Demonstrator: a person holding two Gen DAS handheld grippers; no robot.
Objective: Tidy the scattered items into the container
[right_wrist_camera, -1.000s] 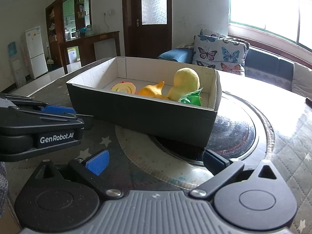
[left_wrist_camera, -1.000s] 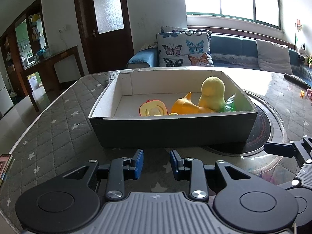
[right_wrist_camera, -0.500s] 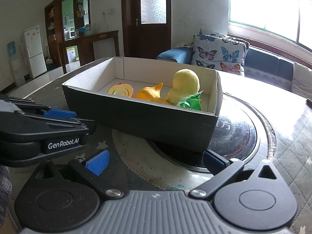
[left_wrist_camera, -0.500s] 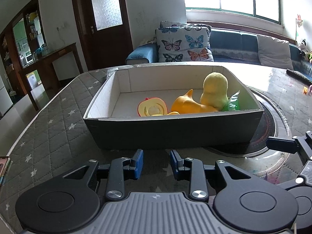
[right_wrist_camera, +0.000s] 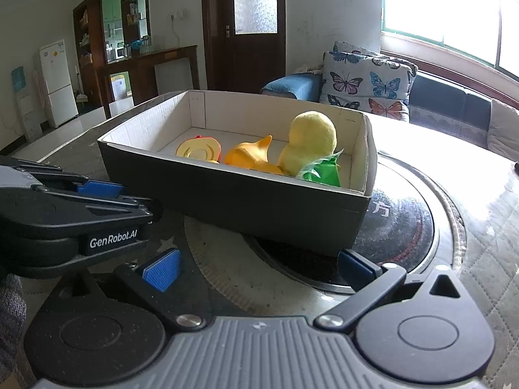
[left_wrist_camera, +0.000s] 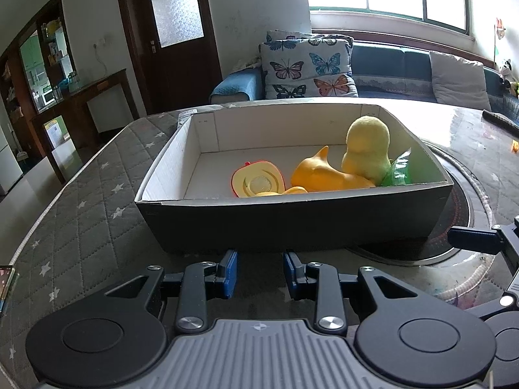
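Left wrist view
Box: the box (left_wrist_camera: 292, 223) sits on the table (left_wrist_camera: 81, 227), its right end resting over the dark round plate (left_wrist_camera: 460, 214) set in the table.
Contents: a red-rimmed yellow apple half (left_wrist_camera: 258, 183), an orange toy (left_wrist_camera: 324, 176), a fuzzy yellow plush (left_wrist_camera: 366, 154) and a green wrapped item (left_wrist_camera: 400, 175) lie inside, bunched toward the right end.
Why so: the toys appear gathered already; no loose one shows on the nearby cloth, so the tidying looks close to done.
Left gripper (left_wrist_camera: 259, 274): low in front of the box's near wall, jaws a narrow gap apart, nothing between them, touching nothing.

Right wrist view
Box: the same box (right_wrist_camera: 246, 201) seen from its right corner, the four toys inside.
Right gripper (right_wrist_camera: 259, 265): jaws spread wide and empty; the right fingertip (right_wrist_camera: 356, 264) lies just beside the box's near corner, and contact cannot be told.
Left gripper, from the side: it sits at the left edge, level with the box's near wall.
Why so: both tools hang back, clear of the box, as suits a pause after a drop.
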